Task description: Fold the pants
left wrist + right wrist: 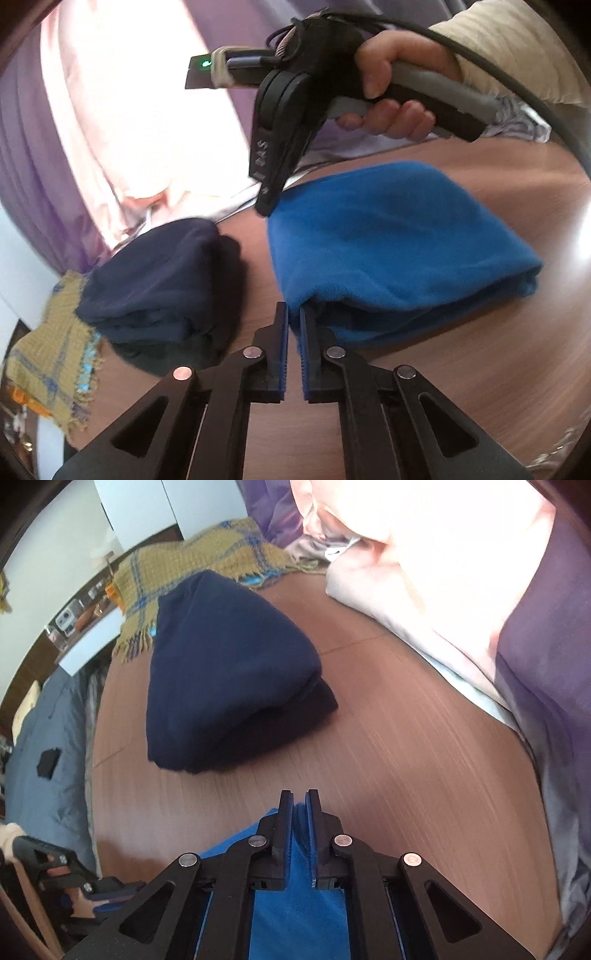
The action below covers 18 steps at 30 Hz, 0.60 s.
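Observation:
The bright blue pants (391, 251) lie folded into a thick bundle on the brown wooden table (480, 362). My left gripper (293, 314) has its jaws nearly together at the bundle's near left corner; whether cloth is pinched is unclear. My right gripper (267, 206), held by a hand, touches the bundle's far left corner. In the right wrist view my right gripper (299, 797) is shut on a fold of the blue pants (291, 915), which fills the space under it.
A folded dark navy garment (229, 672) lies on the table (406, 746) to the left of the blue bundle, also in the left wrist view (159, 288). A mustard plaid blanket (192, 565) and pink and purple bedding (443, 572) border the table.

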### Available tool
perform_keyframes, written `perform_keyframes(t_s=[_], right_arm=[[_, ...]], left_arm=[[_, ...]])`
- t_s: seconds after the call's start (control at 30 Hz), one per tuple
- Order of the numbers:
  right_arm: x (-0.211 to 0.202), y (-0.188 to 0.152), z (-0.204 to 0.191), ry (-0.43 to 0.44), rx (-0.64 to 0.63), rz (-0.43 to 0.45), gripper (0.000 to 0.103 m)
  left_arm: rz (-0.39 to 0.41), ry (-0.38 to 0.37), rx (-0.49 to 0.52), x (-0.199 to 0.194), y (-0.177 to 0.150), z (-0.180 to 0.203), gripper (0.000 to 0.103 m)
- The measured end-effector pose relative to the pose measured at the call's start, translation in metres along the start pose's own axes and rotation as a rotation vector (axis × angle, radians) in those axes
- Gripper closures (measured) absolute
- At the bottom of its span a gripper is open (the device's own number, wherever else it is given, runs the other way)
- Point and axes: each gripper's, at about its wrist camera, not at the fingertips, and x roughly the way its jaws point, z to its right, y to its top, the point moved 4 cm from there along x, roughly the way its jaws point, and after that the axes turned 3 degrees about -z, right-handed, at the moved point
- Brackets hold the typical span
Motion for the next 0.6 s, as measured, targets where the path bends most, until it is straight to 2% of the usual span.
perform_keyframes(t_s=[0.17, 0.23, 0.3, 0.37, 0.4, 0.5, 0.6], right_arm=[[0.008, 0.007, 0.003, -0.035, 0.03, 0.039, 0.095], [0.0, 0.011, 0.003, -0.107, 0.027, 0.076, 0.094], [-0.017, 0.011, -0.004, -0.139, 0.012, 0.13, 0.093], [-0.036, 0.008, -0.012, -0.178, 0.0, 0.201, 0.072], [-0.046, 0.005, -0.014, -0.201, 0.01, 0.224, 0.054], [-0.08, -0.014, -0.019, -0.26, 0.071, 0.32, 0.047], [-0.104, -0.038, -0.012, -0.28, 0.17, 0.381, 0.038]], left_arm=[[-0.088, 0.022, -0.065, 0.011, -0.015, -0.016, 0.094], [-0.091, 0.047, -0.083, 0.008, -0.018, -0.025, 0.094], [-0.081, 0.076, -0.091, 0.002, -0.016, -0.034, 0.083], [-0.051, 0.102, -0.084, -0.006, -0.011, -0.04, 0.058], [-0.035, 0.107, -0.075, -0.006, -0.007, -0.042, 0.057], [0.013, 0.095, -0.064, -0.01, 0.006, -0.047, 0.054], [0.05, 0.033, -0.079, -0.01, 0.02, -0.049, 0.053]])
